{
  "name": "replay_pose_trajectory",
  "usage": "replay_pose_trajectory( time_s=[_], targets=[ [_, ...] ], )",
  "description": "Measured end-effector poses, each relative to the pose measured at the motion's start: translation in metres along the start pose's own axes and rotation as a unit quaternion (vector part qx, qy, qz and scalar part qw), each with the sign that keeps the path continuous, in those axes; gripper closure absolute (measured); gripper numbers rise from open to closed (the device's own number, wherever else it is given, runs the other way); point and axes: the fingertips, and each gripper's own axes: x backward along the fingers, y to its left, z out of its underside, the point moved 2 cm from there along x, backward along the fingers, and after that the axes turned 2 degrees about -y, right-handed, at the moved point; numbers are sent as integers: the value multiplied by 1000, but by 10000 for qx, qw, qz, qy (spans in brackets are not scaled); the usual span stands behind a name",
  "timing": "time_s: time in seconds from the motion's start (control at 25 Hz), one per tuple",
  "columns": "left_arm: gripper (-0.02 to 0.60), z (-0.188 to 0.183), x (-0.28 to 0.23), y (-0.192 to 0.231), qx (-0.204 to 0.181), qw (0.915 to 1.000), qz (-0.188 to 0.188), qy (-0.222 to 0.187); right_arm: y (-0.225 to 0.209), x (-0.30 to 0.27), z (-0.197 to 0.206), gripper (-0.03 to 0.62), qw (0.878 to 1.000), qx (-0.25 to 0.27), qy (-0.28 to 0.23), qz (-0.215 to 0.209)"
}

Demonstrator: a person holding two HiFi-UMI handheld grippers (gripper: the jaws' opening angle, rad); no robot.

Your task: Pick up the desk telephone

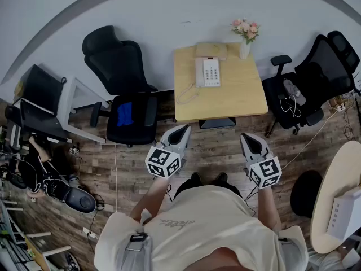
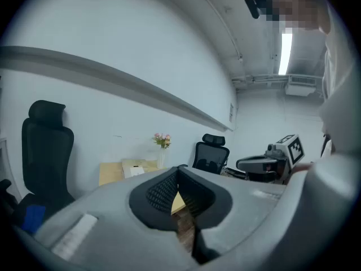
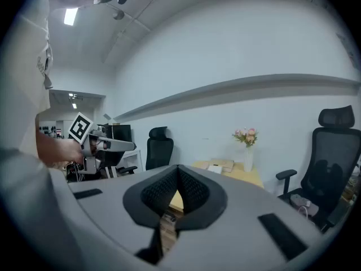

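Note:
A white desk telephone (image 1: 207, 71) lies on a small wooden table (image 1: 242, 97) against the far wall, its coiled cord (image 1: 187, 95) trailing to the left. From the left gripper view the telephone (image 2: 134, 170) is small and distant; from the right gripper view the telephone (image 3: 216, 167) also shows far off. My left gripper (image 1: 185, 128) and right gripper (image 1: 244, 135) hover over the floor, well short of the table's near edge. Both are shut with nothing between the jaws. The left gripper (image 2: 178, 167) and the right gripper (image 3: 178, 167) show their tips touching.
A vase of flowers (image 1: 246, 36) and a tan box (image 1: 211, 50) stand at the table's back. Black office chairs flank it: one chair (image 1: 125, 89) left, another chair (image 1: 316, 78) right. A round table (image 1: 338, 191) with a white device sits at lower right. Cables lie on the wooden floor (image 1: 220, 145).

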Motion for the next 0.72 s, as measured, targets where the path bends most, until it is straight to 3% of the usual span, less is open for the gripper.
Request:
replay_pose_trajectory(
  time_s=[0.44,0.72],
  targets=[
    [565,17,-15,-33,177,9998,-132,19,-26,15,2,594,9996,70,-201,-175],
    [565,30,-12,-37,221,9992,-241,208,-29,12,23,592,9997,-4,11,-238]
  ],
)
